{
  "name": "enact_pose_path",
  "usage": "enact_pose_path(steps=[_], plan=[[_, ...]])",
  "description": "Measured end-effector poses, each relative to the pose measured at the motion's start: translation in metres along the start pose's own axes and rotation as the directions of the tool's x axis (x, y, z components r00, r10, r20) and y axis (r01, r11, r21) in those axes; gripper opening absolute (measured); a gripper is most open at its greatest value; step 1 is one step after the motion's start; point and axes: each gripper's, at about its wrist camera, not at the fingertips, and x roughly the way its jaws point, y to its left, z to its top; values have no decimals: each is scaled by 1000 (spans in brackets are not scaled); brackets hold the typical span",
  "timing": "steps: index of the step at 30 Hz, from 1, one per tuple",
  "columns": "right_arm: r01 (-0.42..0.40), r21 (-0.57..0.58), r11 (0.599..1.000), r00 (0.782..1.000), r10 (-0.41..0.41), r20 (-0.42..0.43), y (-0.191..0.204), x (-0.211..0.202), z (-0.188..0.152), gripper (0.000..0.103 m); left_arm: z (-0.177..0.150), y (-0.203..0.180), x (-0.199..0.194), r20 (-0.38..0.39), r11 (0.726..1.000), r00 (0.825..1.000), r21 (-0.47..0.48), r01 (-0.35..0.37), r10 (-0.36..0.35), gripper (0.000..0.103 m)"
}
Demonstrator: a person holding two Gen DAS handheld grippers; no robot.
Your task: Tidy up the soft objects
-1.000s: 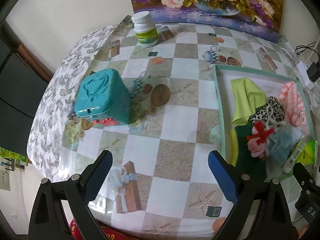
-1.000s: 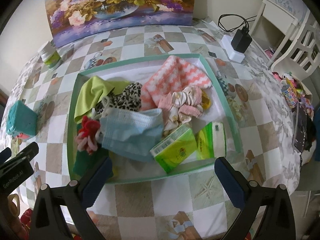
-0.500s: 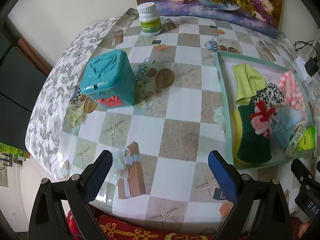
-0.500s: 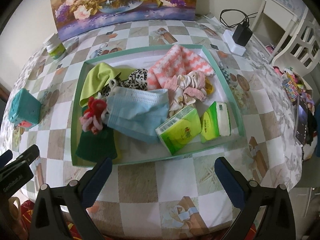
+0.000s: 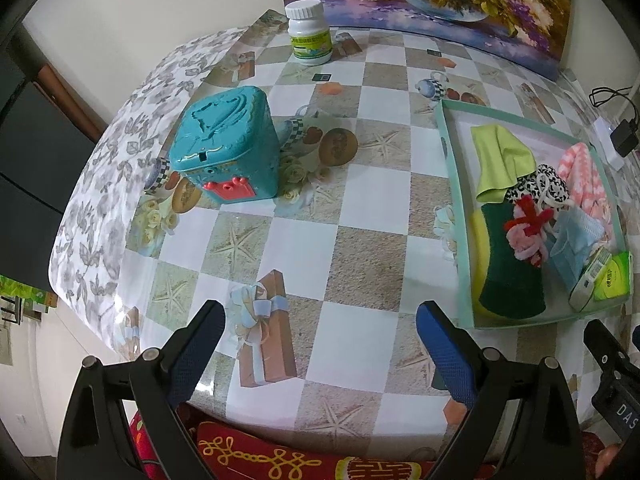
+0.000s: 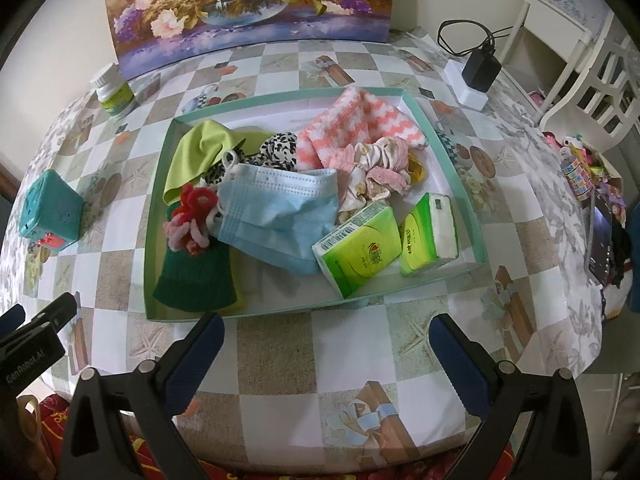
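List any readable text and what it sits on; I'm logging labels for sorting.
"GenRobot.AI": on the left tool's body, seen in the right wrist view.
"DAS", cut off: on the right tool's body, seen in the left wrist view.
Tissue packs and white bottle: print too small to read.

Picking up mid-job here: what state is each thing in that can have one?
left gripper: open, empty
right gripper: open, empty
tray: full, soft items piled
face mask: unfolded, on the pile
tissue packs: two, sealed as far as visible
teal box: lid shut
pill bottle: capped, upright
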Motion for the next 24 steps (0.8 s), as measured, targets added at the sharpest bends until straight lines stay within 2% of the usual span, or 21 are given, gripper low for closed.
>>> enact_pose_path(steps=[12,24], plan=[[-6,4,1000,1000,6,-9,-1,1,3,103,3,-4,4,-18,1000,1000,11,24,-23,97],[-3,-23,1000,1000,3,-20,1,5,5,103,6,-5,4,-35,997,996,-2,81,-81,97]])
